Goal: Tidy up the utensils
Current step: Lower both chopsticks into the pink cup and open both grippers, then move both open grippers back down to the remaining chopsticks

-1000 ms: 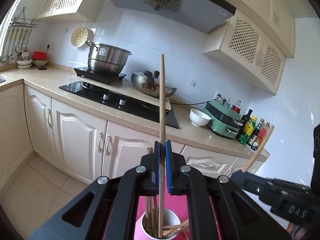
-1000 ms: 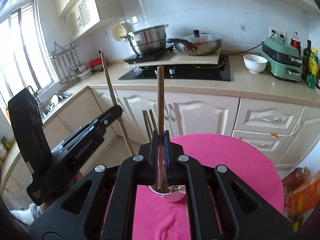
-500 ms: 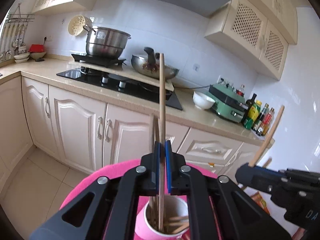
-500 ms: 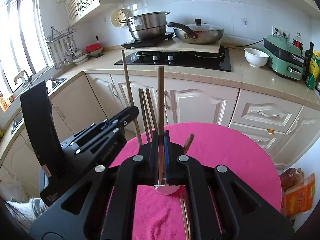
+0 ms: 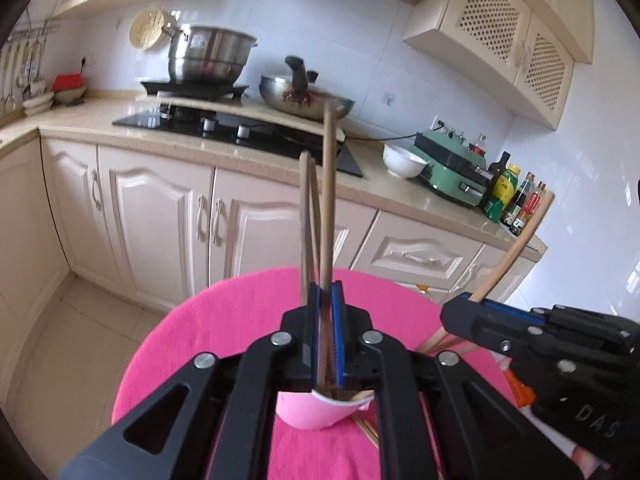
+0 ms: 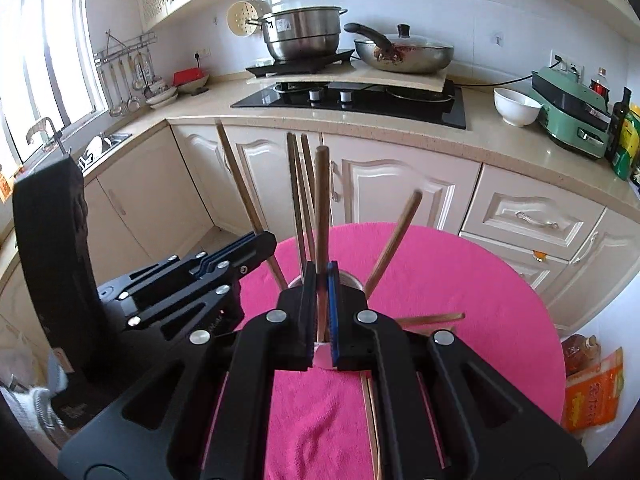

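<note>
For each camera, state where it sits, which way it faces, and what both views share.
Left wrist: sits on the left tongs, faces the stove counter; own chopstick over the pink cup, right tongs at right.
Right wrist: sits on the right tongs, faces the same counter; left tongs at left.
Shared: pink table, cup, pot, pan.

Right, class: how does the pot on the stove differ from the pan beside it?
The pot is tall and deep; the pan is shallow and wide. The pan has a long black handle; the pot has only short side ones. The pan wears a lid with a knob; the pot shows none. Both are shiny metal.
</note>
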A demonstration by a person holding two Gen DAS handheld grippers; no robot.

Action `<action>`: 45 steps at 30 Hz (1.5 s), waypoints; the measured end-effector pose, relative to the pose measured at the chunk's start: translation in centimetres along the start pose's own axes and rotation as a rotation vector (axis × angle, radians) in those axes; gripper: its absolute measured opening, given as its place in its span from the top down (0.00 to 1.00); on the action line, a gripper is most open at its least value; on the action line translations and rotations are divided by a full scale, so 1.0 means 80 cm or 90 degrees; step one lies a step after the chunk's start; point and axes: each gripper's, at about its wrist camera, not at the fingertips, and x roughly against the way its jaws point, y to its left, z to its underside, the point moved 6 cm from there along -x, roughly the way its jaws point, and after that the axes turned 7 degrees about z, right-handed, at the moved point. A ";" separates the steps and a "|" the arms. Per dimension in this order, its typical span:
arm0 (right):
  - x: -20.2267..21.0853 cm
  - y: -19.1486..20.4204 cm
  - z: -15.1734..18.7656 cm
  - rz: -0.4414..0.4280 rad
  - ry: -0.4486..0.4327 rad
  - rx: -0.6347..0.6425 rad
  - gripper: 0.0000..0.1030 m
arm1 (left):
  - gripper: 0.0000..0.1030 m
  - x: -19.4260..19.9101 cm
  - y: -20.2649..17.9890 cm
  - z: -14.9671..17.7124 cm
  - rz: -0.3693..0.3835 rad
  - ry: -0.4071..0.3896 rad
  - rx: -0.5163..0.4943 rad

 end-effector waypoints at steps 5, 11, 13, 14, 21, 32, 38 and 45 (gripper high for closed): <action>-0.002 0.003 0.008 -0.005 0.003 0.005 0.94 | 0.76 0.008 0.000 0.008 -0.009 0.016 0.007; -0.004 -0.001 0.016 -0.007 0.008 0.000 0.93 | 0.69 0.022 -0.002 0.012 -0.029 0.023 0.020; -0.001 -0.004 0.018 -0.016 0.008 -0.012 0.93 | 0.68 0.026 -0.004 0.014 -0.036 0.026 0.021; 0.000 -0.005 0.019 -0.019 0.009 -0.015 0.93 | 0.67 0.030 -0.005 0.015 -0.042 0.027 0.023; 0.022 -0.014 0.015 -0.030 -0.002 -0.020 0.87 | 0.65 0.051 -0.012 0.025 -0.072 0.037 0.044; 0.079 -0.062 0.019 -0.037 -0.025 -0.008 0.76 | 0.65 0.054 -0.049 0.076 -0.092 0.097 0.068; 0.086 -0.117 0.066 -0.015 0.028 -0.009 0.76 | 0.65 0.020 -0.075 0.127 -0.099 0.169 0.099; 0.060 -0.165 0.137 -0.008 0.120 -0.044 0.76 | 0.65 -0.040 -0.100 0.194 -0.091 0.308 0.151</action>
